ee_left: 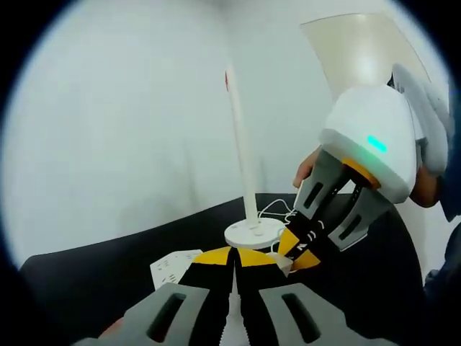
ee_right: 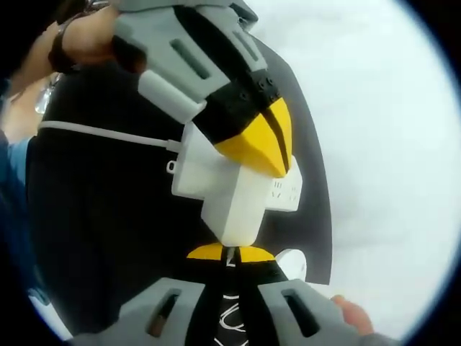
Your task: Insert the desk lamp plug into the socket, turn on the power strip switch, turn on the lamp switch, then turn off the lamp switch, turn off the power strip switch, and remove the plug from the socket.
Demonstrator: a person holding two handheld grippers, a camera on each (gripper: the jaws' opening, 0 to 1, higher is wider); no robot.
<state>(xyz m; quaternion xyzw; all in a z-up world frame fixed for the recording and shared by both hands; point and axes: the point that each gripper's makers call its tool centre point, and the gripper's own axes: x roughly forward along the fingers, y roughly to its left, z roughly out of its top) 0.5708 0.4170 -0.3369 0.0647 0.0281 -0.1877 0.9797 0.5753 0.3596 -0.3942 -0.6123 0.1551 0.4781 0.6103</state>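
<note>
Right tool clamped on white plug, long axis toward power strip, left tool closed

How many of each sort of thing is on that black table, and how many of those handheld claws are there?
White desk lamp with a tall thin stem and round base: 1
White rectangular power strip: 1
White block-shaped plug: 1
White cord: 1
Left gripper: 1
Right gripper: 1
Total: 6

One desk lamp, one power strip, one white plug, one white cable and two grippers, left and right, were on view.
</note>
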